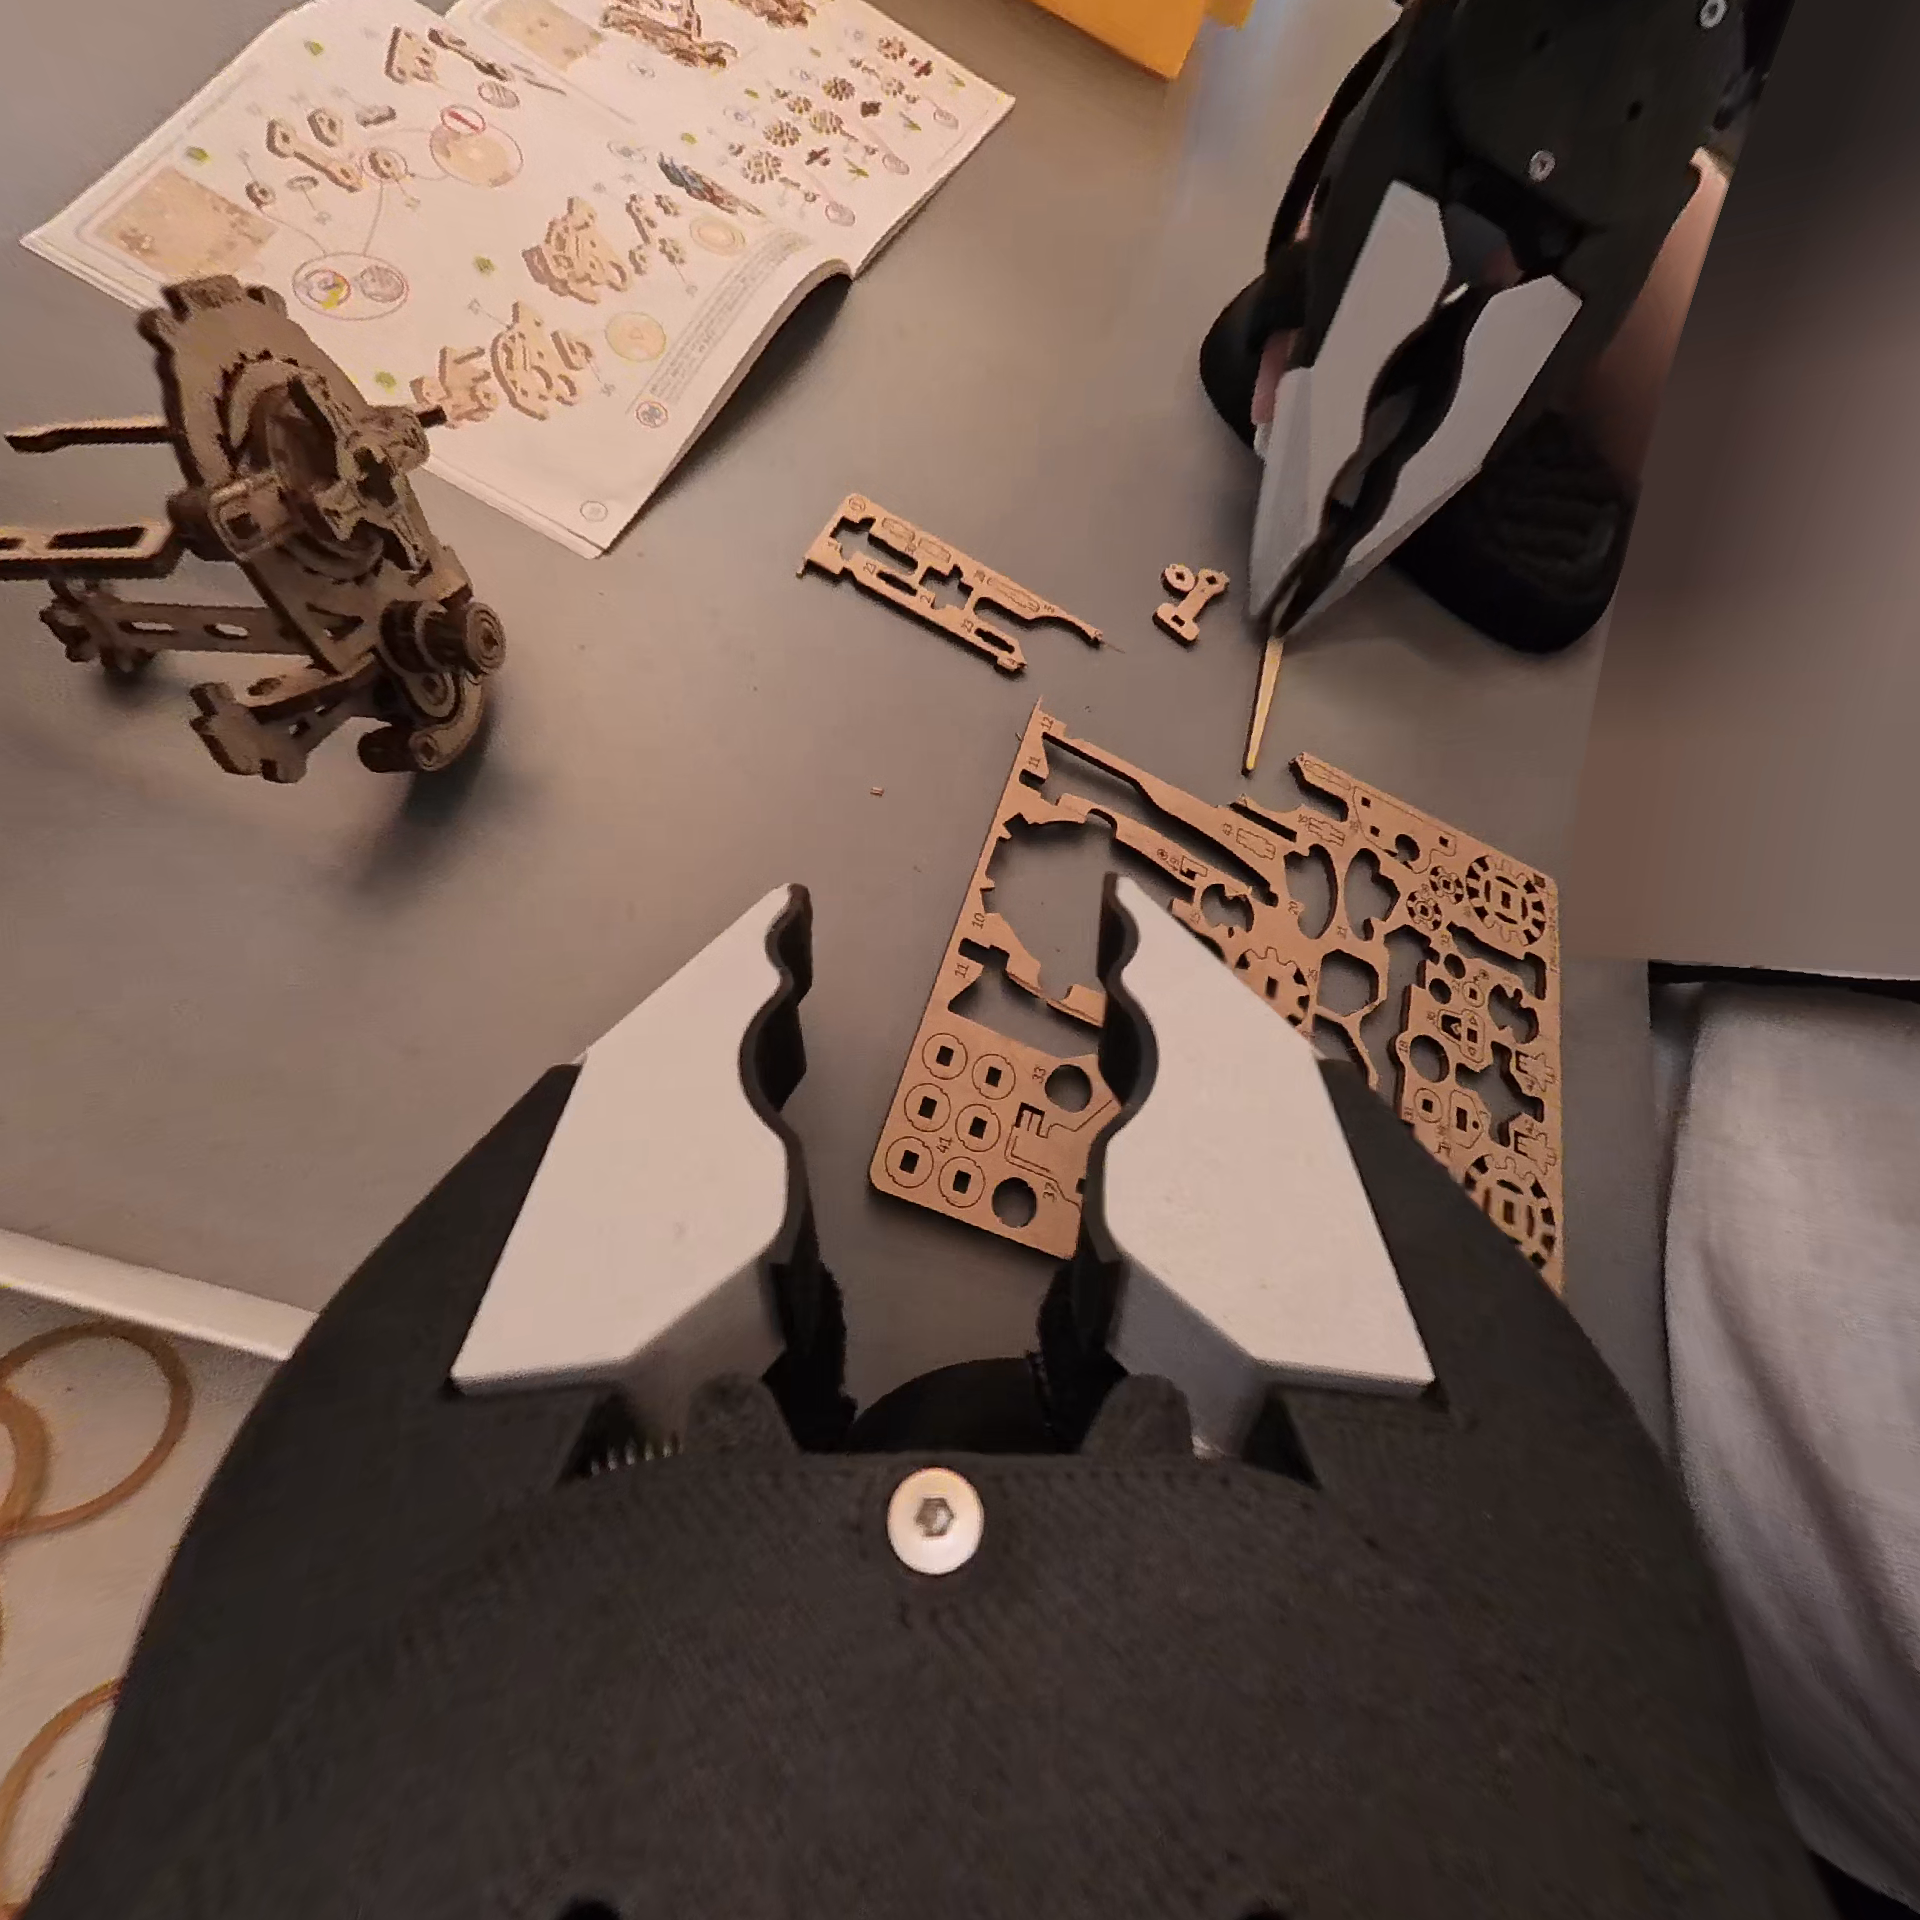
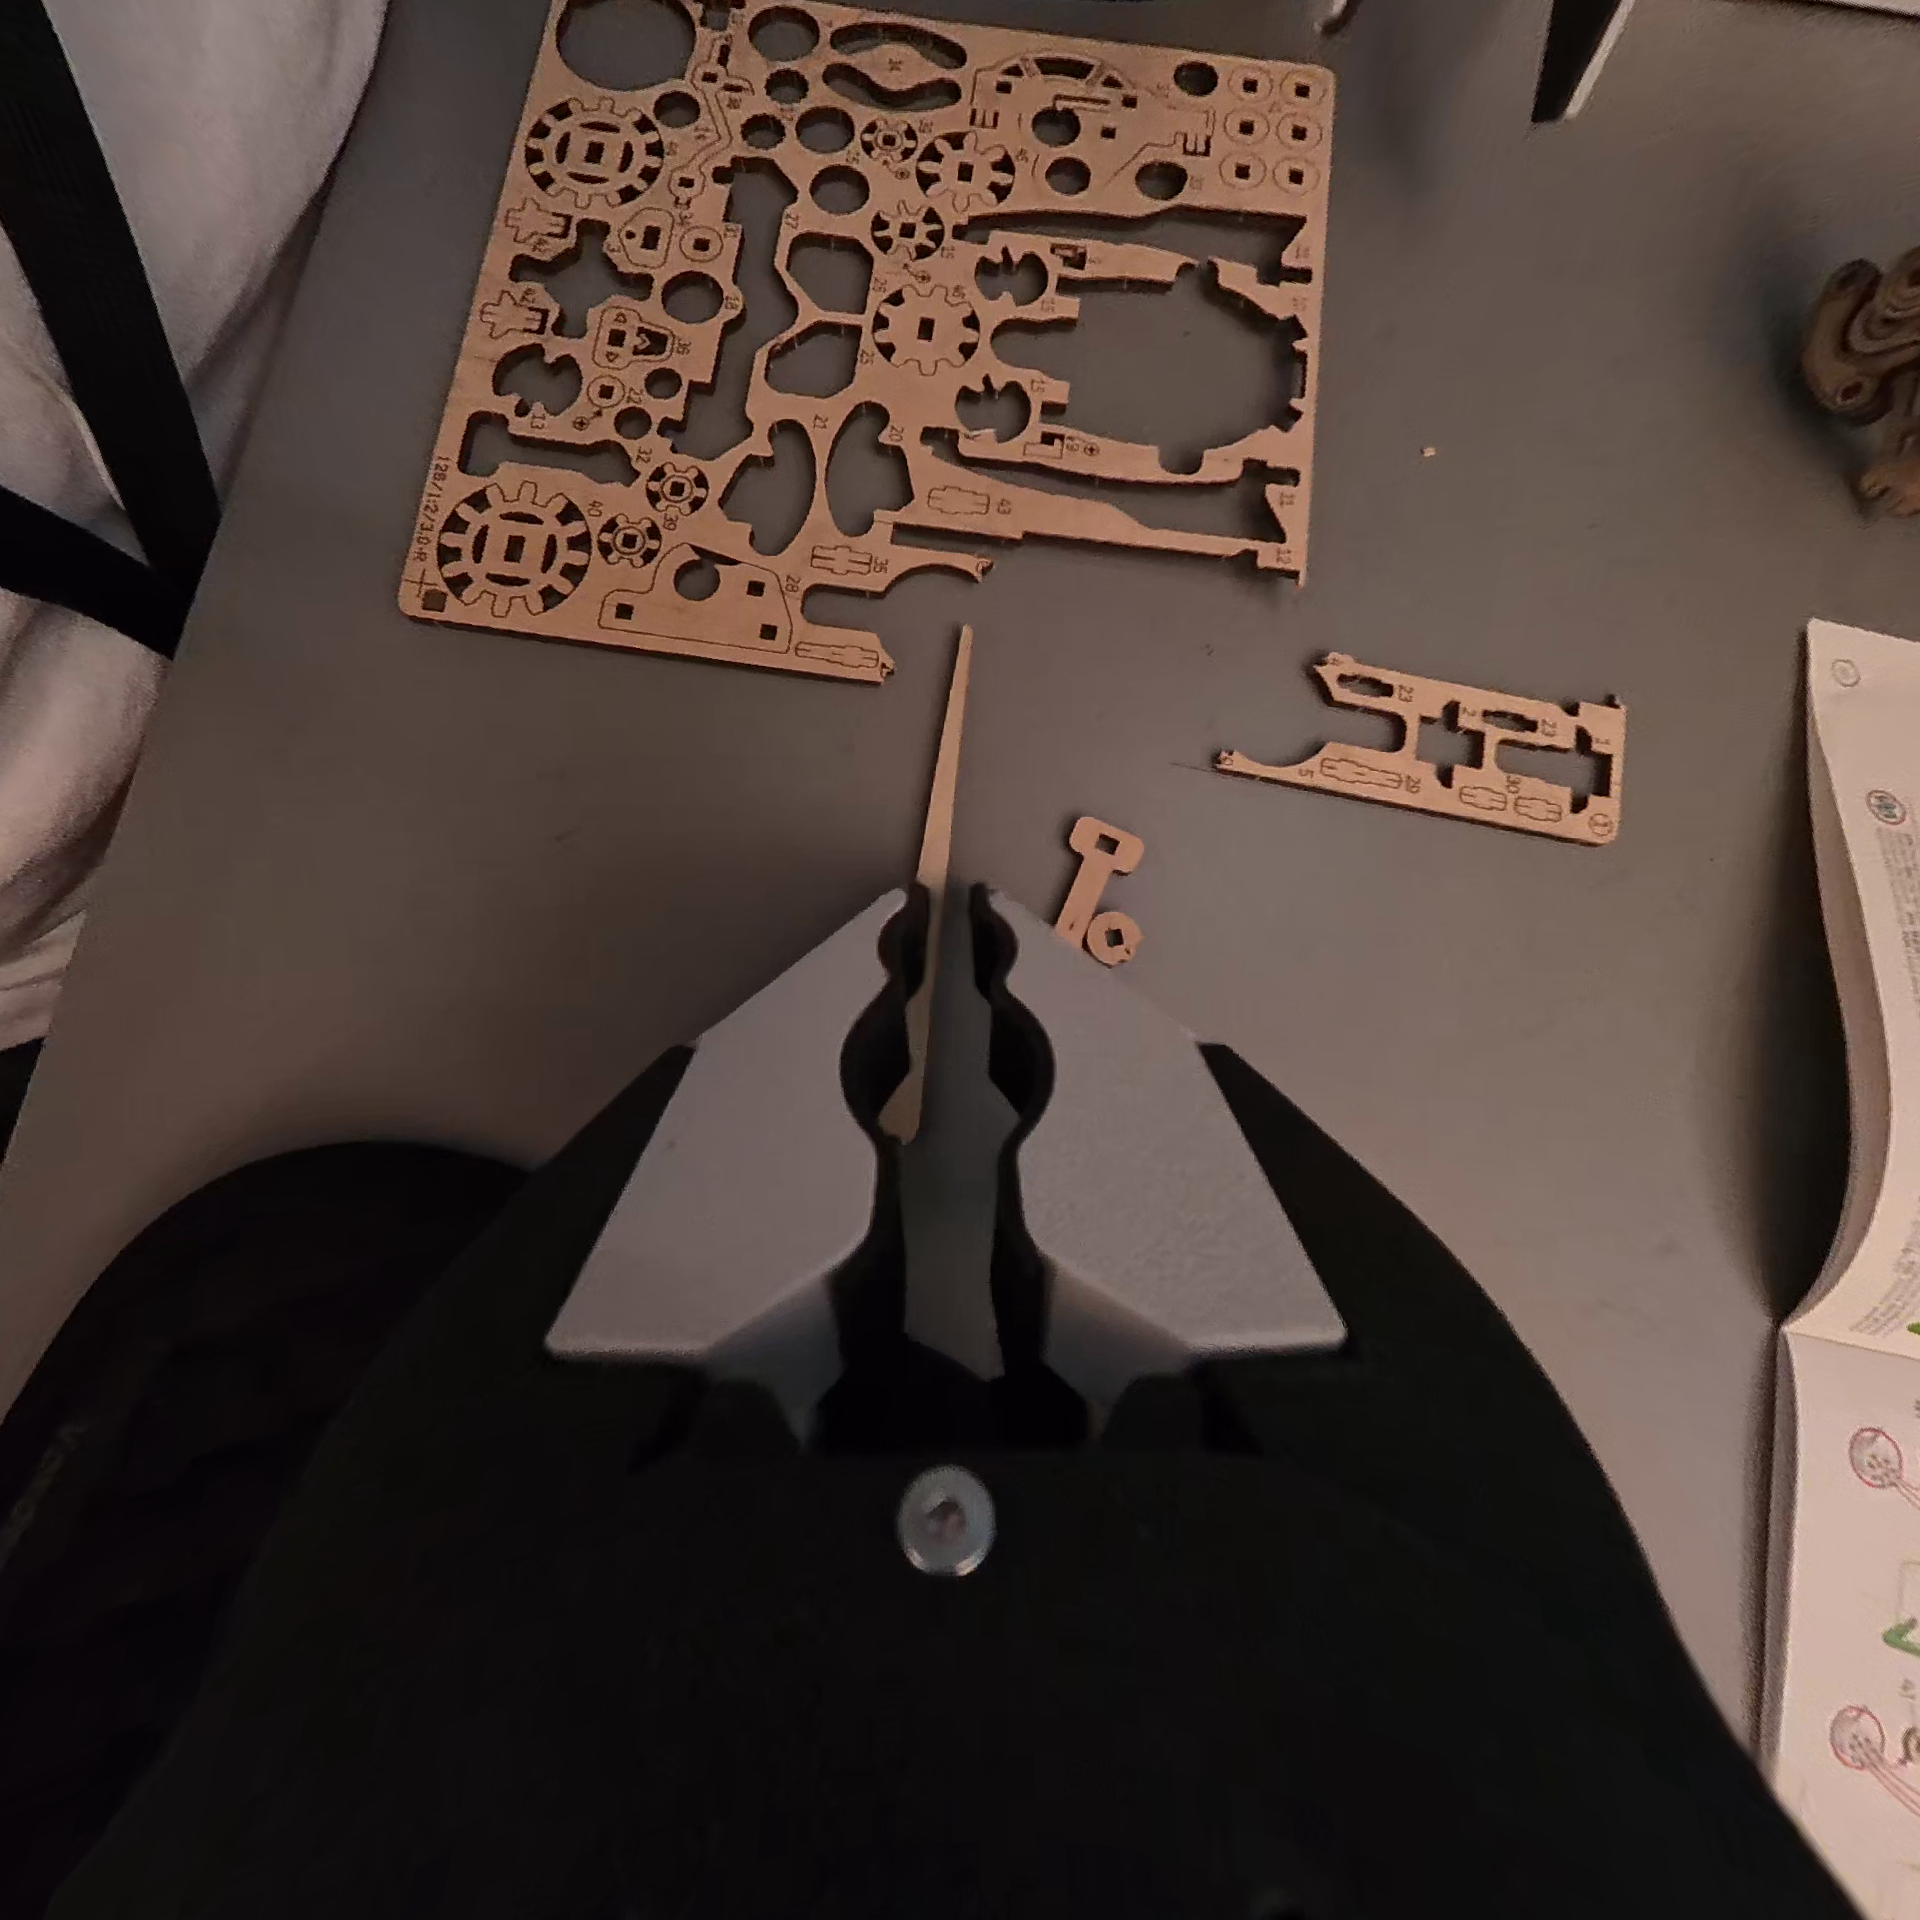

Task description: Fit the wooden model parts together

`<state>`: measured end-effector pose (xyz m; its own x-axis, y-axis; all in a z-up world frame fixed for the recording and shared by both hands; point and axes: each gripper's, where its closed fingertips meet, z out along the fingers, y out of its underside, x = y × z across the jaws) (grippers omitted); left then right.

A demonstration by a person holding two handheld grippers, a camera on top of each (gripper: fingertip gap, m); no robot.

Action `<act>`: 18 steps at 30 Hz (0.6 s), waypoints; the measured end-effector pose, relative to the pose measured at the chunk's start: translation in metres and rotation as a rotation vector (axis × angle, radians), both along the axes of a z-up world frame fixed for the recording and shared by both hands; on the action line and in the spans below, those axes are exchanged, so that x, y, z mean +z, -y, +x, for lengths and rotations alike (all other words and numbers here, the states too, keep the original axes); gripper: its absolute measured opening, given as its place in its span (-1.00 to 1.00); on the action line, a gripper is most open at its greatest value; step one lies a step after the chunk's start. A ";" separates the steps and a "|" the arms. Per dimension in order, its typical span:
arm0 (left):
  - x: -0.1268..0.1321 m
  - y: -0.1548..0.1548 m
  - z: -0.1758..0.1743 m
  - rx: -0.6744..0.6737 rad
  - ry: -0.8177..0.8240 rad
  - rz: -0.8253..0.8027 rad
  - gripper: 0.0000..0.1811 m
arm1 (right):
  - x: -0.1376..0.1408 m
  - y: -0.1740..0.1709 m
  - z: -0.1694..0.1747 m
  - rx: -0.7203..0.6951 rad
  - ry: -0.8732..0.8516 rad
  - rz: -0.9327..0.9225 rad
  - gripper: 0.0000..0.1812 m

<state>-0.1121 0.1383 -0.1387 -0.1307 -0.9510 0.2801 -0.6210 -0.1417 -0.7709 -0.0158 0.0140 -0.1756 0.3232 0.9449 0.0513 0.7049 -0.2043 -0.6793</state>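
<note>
Model (image 1: 301, 540) stands far left on table (image 1: 623, 831), clear of work. Right gripper (image 2: 940, 894) pinches thin sliver (image 2: 948, 769), tip forward, likely for poking parts from sheet (image 2: 862, 312). Left gripper (image 1: 956, 904) wide, empty, over sheet edge.

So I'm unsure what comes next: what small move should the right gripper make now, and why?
Probably lift the right gripper slightly: its fingers pinch the thin wooden sliver, whose tip points at the part sheet, with the key-shaped piece loose alongside.
</note>
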 end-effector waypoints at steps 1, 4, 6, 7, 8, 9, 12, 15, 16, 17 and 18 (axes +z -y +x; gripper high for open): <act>0.001 0.000 0.000 -0.001 0.005 -0.008 -0.41 | 0.001 0.001 0.002 -0.008 -0.003 -0.014 -0.89; 0.003 0.001 -0.001 -0.004 0.009 -0.008 -0.41 | 0.002 0.000 0.007 -0.032 -0.011 -0.033 -0.85; 0.002 0.001 -0.001 -0.007 0.006 -0.004 -0.41 | 0.002 0.001 0.009 -0.032 -0.010 -0.037 -0.85; 0.002 0.002 -0.001 -0.009 0.003 -0.006 -0.41 | 0.000 0.004 0.009 -0.027 -0.005 -0.059 -0.85; 0.002 0.003 -0.001 -0.011 0.002 -0.007 -0.41 | -0.003 0.006 0.009 -0.025 0.003 -0.078 -0.85; 0.001 0.003 -0.001 -0.013 0.000 -0.007 -0.41 | -0.003 0.007 0.008 -0.025 -0.007 -0.095 -0.84; -0.001 0.004 -0.001 -0.019 -0.008 -0.007 -0.41 | -0.004 0.003 0.008 -0.034 -0.005 -0.076 -0.94; -0.004 0.005 -0.001 -0.023 -0.019 -0.008 -0.41 | -0.004 0.002 0.007 -0.027 -0.006 -0.066 -0.95; -0.005 0.005 -0.001 -0.024 -0.022 -0.009 -0.41 | -0.004 0.001 0.007 -0.024 -0.005 -0.057 -0.94; -0.005 0.006 -0.001 -0.026 -0.024 -0.011 -0.41 | -0.004 0.001 0.006 -0.022 -0.003 -0.053 -0.95; -0.006 0.006 -0.001 -0.027 -0.026 -0.013 -0.41 | -0.004 0.001 0.006 -0.022 -0.001 -0.051 -0.94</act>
